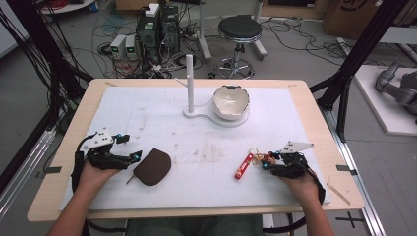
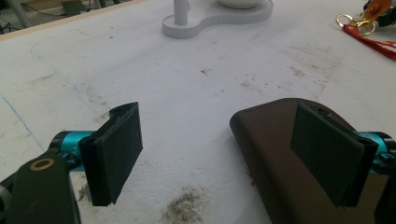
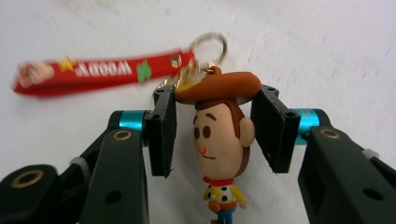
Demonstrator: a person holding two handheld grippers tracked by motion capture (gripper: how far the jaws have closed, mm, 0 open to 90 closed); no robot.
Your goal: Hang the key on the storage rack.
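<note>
Right gripper (image 1: 269,161) low at the worktop's (image 1: 147,118) near right, held level by the right hand (image 1: 301,181), forearm entering from the bottom edge, jaws pointing left. Clamped on the cowboy figure keychain (image 3: 219,140): pads pressing the hat brim from both sides. Red strap (image 1: 244,166) lying flat on the white mat (image 1: 206,182), trailing off to the left of the jaws.

Left gripper (image 1: 130,147) at the near left, also level, gripped by the left hand (image 1: 93,172), jaws spread wide and holding nothing. Brown pouch (image 1: 153,167) flat on the mat just beside its tips.

From the right gripper view: the figure's face, yellow shirt, metal ring (image 3: 208,44) and lettering on the strap. From the left gripper view: one pad over the pouch's rounded end, bare mat between the pads, white stand (image 2: 205,18) beyond. From the high view: post and bowl (image 1: 230,102) on that stand, at the far middle.
</note>
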